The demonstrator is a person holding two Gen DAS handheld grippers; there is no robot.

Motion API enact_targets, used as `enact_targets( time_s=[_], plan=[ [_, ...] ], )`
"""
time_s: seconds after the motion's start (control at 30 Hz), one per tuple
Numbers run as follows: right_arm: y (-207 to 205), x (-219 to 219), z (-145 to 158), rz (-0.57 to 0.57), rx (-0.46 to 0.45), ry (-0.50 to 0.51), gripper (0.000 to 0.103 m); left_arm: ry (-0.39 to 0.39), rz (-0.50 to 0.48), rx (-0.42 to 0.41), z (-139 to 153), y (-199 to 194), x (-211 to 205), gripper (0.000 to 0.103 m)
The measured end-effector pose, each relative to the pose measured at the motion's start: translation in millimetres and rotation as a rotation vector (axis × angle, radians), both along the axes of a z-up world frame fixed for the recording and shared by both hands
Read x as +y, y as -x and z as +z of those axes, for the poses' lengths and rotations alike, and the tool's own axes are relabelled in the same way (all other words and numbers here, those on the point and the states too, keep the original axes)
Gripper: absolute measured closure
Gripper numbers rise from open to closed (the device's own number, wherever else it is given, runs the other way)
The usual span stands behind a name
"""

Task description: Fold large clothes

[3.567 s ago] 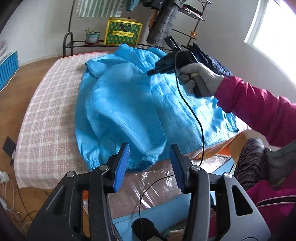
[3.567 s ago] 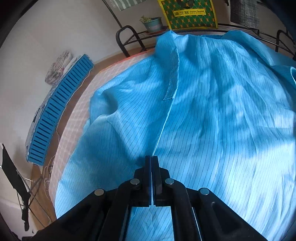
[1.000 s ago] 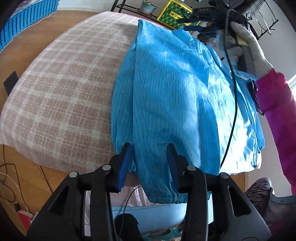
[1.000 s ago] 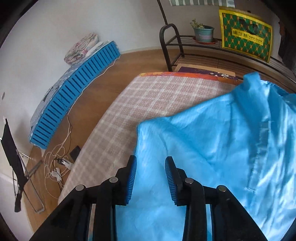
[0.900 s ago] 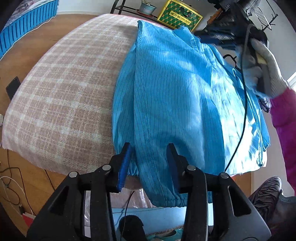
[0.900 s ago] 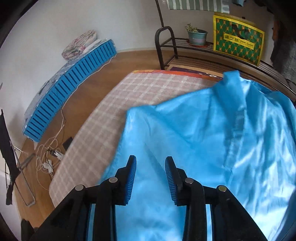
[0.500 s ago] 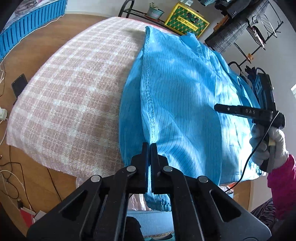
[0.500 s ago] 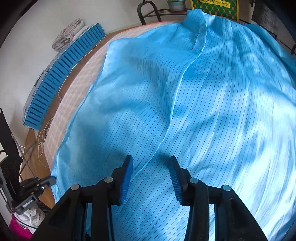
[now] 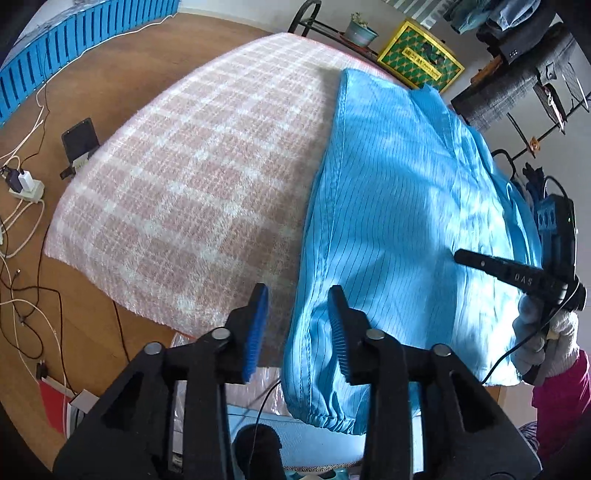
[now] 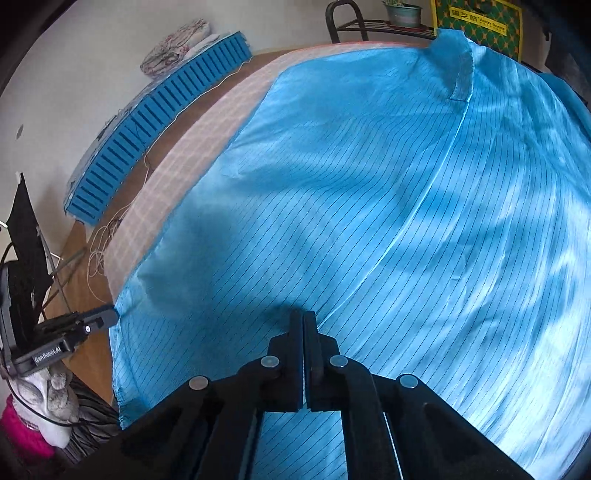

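Note:
A large blue pinstriped garment lies spread on a pink plaid blanket, one sleeve cuff hanging over the near edge. My left gripper is open at the near edge, beside the garment's left side seam. My right gripper is shut on a pinch of the garment's fabric near its middle seam; it also shows in the left wrist view at the right. The left gripper appears at the lower left of the right wrist view.
Cables and a charger lie on the wood floor at left. A blue slatted panel leans by the wall. A metal rack with a plant pot and yellow-green box stands beyond the blanket. Plastic-wrapped items sit below the near edge.
My left gripper has opened, letting go of the garment's side seam, and drawn back slightly. My right gripper has closed on the fabric near the middle seam.

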State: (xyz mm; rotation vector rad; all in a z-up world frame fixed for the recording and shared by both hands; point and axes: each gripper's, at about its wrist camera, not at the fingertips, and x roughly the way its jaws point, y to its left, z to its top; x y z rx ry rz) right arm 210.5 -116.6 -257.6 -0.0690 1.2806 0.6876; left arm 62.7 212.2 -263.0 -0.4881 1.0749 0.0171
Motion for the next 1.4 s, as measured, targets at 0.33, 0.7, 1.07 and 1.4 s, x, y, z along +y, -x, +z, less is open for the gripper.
enact_targets(
  time_s=[0.33,0.7,1.07,1.4],
  plan=[
    [-14.1,-51.3,57.0,-0.091,-0.107,-0.108,0.068,-0.022,-0.073,0.002,1.5,-49.1,-9.3,0.06],
    [2.9,-5.9,28.6,-0.005,-0.079,-0.123,0.076,0.197,-0.038,0.075,-31.6,-38.7,1.6,0.059],
    [6.4,17.0,-5.0,0.03,-0.048,0.003,0.076,0.182,-0.048,0.002,-16.8,-38.7,-5.7,0.103],
    [-16.6,45.9,35.1,0.031,-0.005,-0.092,0.05,0.048,-0.109,-0.108,8.9,-27.3,-34.8,0.103]
  ],
)
